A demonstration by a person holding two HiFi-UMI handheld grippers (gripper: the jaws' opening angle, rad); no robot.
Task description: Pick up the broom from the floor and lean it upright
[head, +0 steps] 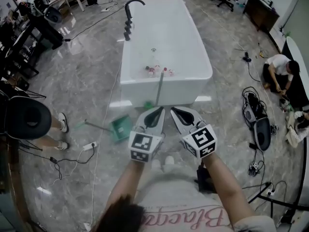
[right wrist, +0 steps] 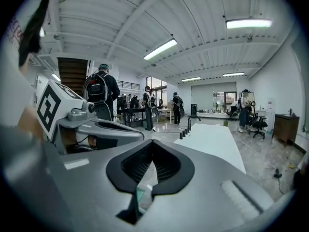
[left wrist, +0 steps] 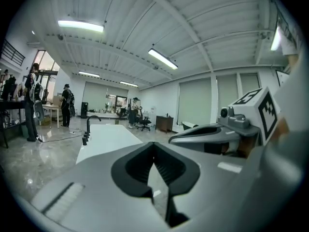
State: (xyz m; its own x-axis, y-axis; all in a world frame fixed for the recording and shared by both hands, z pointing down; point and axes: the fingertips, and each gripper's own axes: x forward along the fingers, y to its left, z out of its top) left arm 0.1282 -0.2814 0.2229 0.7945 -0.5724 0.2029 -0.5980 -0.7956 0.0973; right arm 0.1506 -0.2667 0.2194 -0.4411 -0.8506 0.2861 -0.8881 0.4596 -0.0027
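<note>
Both left tool (head: pixel 158 110) and right tool (head: pixel 175 110) closed, empty; broom (head: pixel 160 87) against bathtub (head: pixel 186 42); dustpan (head: pixel 121 128) beside

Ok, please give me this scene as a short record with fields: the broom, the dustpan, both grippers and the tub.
broom: green, handle seems to lean on the bathtub's near wall
dustpan: green, on the floor, left of the broom
left gripper: raised, jaws together, empty
right gripper: raised, jaws together, empty
bathtub: white, black faucet at its left rim, small items inside

text | shirt (head: pixel 186 202) — pink script "Blacq…" — rest cut off
</note>
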